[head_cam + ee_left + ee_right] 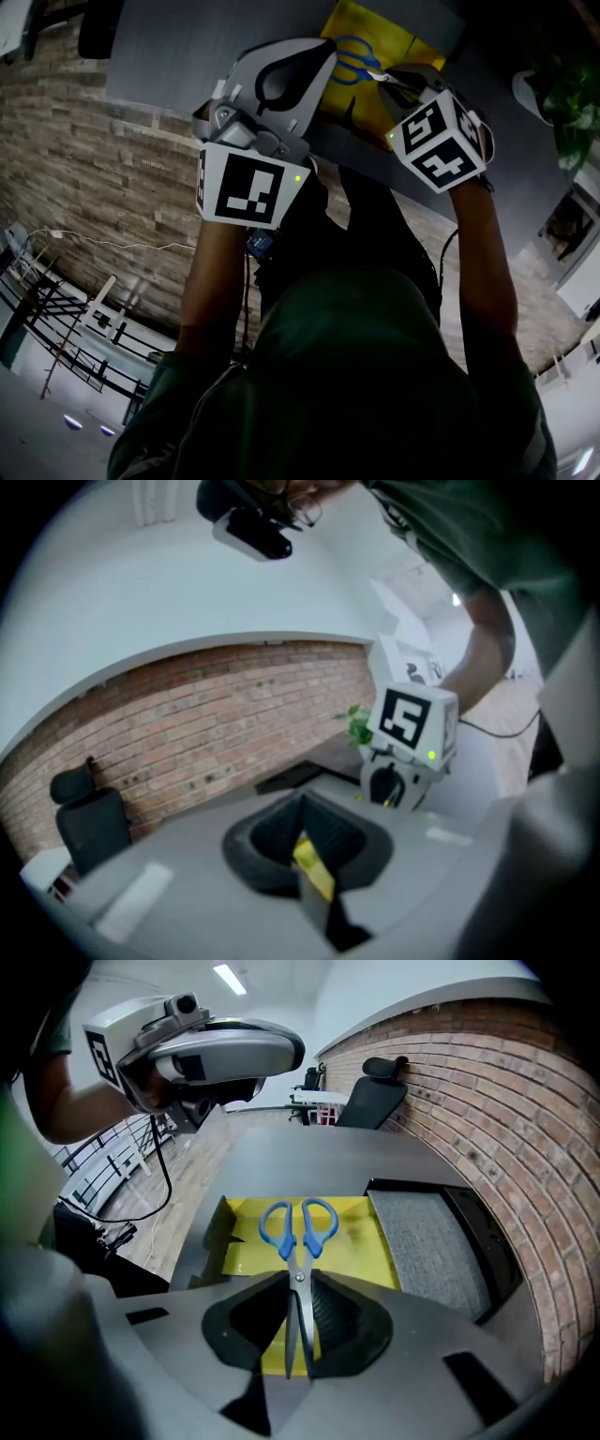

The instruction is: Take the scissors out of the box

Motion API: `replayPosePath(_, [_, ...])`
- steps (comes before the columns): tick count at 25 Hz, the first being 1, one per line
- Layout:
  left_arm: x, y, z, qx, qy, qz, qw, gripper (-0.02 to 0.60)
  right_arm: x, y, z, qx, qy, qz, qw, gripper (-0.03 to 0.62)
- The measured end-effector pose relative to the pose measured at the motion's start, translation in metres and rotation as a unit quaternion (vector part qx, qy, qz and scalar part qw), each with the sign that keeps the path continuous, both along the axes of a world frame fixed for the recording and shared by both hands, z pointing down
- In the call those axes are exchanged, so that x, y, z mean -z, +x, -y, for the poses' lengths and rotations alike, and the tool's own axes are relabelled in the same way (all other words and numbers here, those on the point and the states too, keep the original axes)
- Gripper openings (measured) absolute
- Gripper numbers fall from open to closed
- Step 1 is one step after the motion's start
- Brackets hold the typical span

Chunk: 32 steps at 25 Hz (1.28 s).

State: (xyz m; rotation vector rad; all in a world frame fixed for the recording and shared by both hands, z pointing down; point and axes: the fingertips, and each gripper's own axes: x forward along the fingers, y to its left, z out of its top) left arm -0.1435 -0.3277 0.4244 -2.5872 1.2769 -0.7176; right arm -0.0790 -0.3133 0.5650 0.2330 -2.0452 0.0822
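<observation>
The blue-handled scissors [300, 1230] hang blades-down in my right gripper [298, 1335], which is shut on the blades just below the pivot. Their handles stand above the open yellow box [361, 1255] on the grey table. In the head view the scissors [352, 61] show over the yellow box [370, 26], with the right gripper [386, 82] beside them. My left gripper [317, 885] is shut on a yellow edge of the box [309, 855]; in the head view the left gripper [317, 73] sits at the box's left side.
A grey mat [427, 1241] in a black tray lies right of the box. A brick wall runs along the table's far side, with a black office chair [375, 1091] at its end. A potted plant [567, 103] stands at the right. The person's body fills the lower head view.
</observation>
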Motion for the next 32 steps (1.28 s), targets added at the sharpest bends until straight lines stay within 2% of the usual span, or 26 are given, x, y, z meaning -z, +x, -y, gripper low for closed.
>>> replayPosePath(18, [0.066, 0.023, -0.025, -0.046, 0.042, 0.024, 0.9978, -0.002, 0.075, 0.010, -0.005, -0.048, 0.057, 0.045, 0.996, 0.067])
replayPosePath(32, [0.110, 0.050, -0.049, -0.089, 0.079, 0.031, 0.9924, -0.002, 0.140, 0.030, -0.012, -0.098, 0.112, 0.089, 0.985, 0.067])
